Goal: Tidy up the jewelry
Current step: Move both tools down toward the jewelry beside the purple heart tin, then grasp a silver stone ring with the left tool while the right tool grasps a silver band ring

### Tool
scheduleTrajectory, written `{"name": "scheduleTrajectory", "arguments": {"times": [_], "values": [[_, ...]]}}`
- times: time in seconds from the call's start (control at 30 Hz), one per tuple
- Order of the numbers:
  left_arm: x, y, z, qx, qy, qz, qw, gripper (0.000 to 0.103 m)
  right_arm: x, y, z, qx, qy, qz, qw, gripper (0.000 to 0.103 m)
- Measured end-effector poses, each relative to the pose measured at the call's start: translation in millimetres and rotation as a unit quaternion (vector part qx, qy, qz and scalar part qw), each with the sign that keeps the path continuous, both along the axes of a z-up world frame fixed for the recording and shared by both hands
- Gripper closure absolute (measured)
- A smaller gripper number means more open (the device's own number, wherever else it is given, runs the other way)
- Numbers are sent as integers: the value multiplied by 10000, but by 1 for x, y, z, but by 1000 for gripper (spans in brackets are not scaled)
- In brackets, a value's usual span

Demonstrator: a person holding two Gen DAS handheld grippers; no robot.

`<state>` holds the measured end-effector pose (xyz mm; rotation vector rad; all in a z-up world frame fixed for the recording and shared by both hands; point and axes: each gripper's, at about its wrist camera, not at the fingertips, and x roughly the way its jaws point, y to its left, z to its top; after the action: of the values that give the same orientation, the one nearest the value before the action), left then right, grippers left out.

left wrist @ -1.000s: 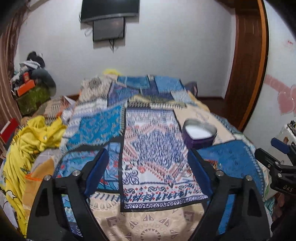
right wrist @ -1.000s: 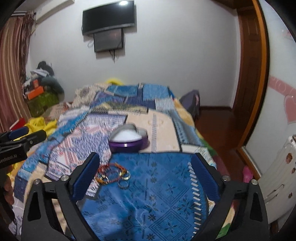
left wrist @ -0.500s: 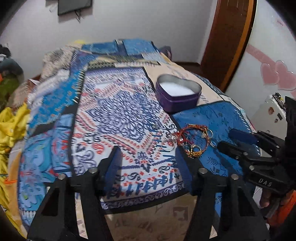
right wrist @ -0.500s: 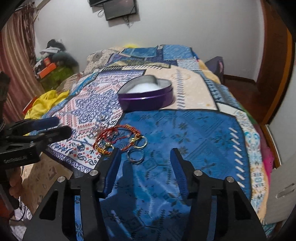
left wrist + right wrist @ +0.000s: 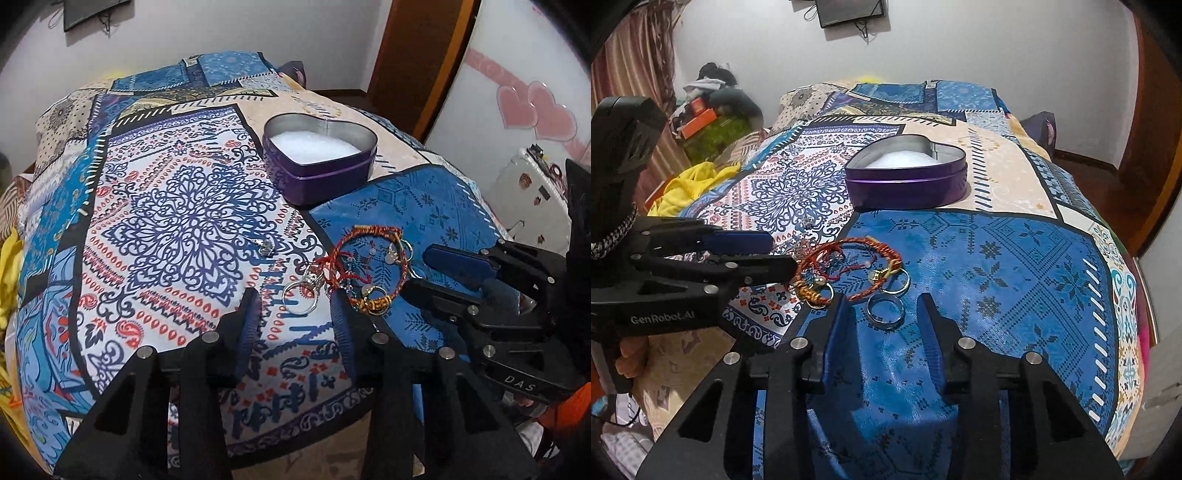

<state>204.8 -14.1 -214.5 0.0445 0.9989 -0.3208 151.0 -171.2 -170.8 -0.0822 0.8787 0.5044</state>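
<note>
Two claws half-open, nothing held — left claw [image 5: 295, 306] and right claw [image 5: 882, 314] each frame a ring [image 5: 885, 311] near-side of the tin [image 5: 907, 175]; bracelets [image 5: 846, 266] between; right closer to tin.

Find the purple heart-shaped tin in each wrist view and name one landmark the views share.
Left wrist view: purple heart-shaped tin sits upper centre-right, beyond the left gripper.
Right wrist view: centre, upper half, beyond the right gripper.
Shared landmark: the red thread bracelets, nearer than the tin.
</note>
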Motion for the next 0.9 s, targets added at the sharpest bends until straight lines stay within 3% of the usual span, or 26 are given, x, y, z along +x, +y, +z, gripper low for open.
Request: {"name": "scheduleTrajectory", "arguments": {"times": [0.23, 0.47, 0.9], "values": [[9, 0, -4, -55, 18, -28, 10000, 67, 3, 2, -3, -7, 17, 15, 10000, 83], [10, -3, -7, 113, -97, -83, 9999, 81, 5, 0, -2, 119, 88, -4, 9999, 83], [0, 2, 9, 21, -250, 1, 9997, 85, 5, -12, 17, 194, -88, -188, 9996, 83]]}}
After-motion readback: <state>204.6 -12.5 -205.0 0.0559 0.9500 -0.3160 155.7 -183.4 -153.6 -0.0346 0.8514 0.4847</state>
